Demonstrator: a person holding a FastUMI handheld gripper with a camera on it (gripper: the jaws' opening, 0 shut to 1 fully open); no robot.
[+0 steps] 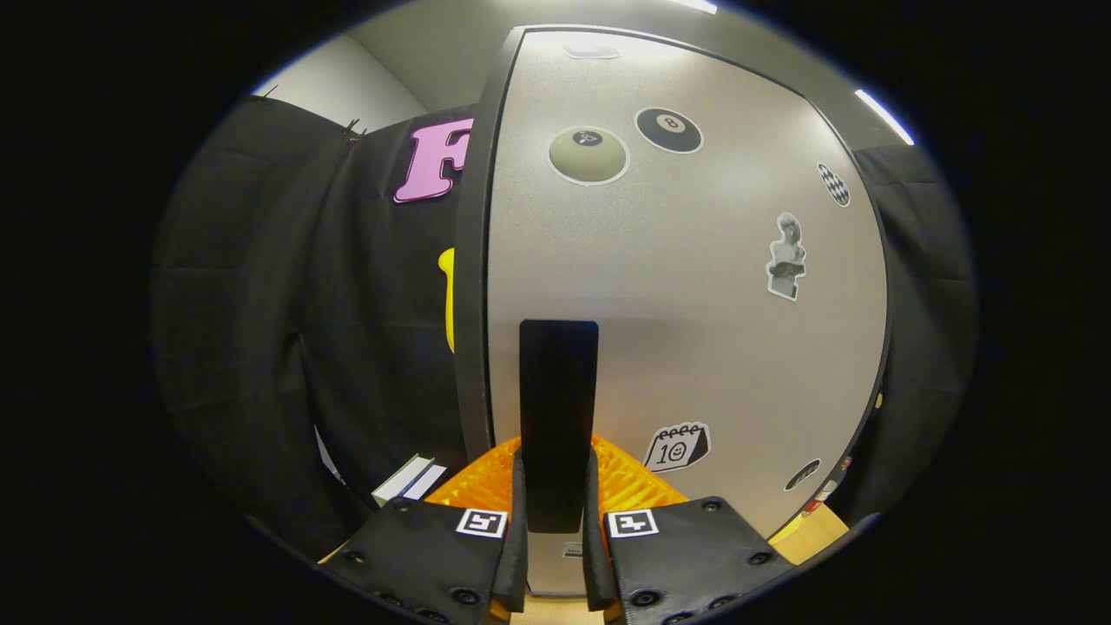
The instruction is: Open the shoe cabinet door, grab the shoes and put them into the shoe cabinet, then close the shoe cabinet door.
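Gripper: my gripper (557,508) was closed on the door's handle, one finger pressing each side of it.
Handle: the dark upright handle (558,408) stood between my fingers (519,521) and rose well beyond their tips, its lower end sitting in the gap.
Door: the shoe cabinet door (686,286), pale grey with a dark edge, loomed directly ahead of the fingers (close enough to take up most of what I saw).
Stickers: an eight-ball sticker (668,129) and a round olive sticker (588,155) sat high on the door; a bust sticker (786,257) was off to the right, and a calendar sticker (678,447) lay just right of the handle's lower part.
Left of the door: the booth's black cloth wall (347,330) hung behind the door's dark edge.
Shoes: I could not make them out.
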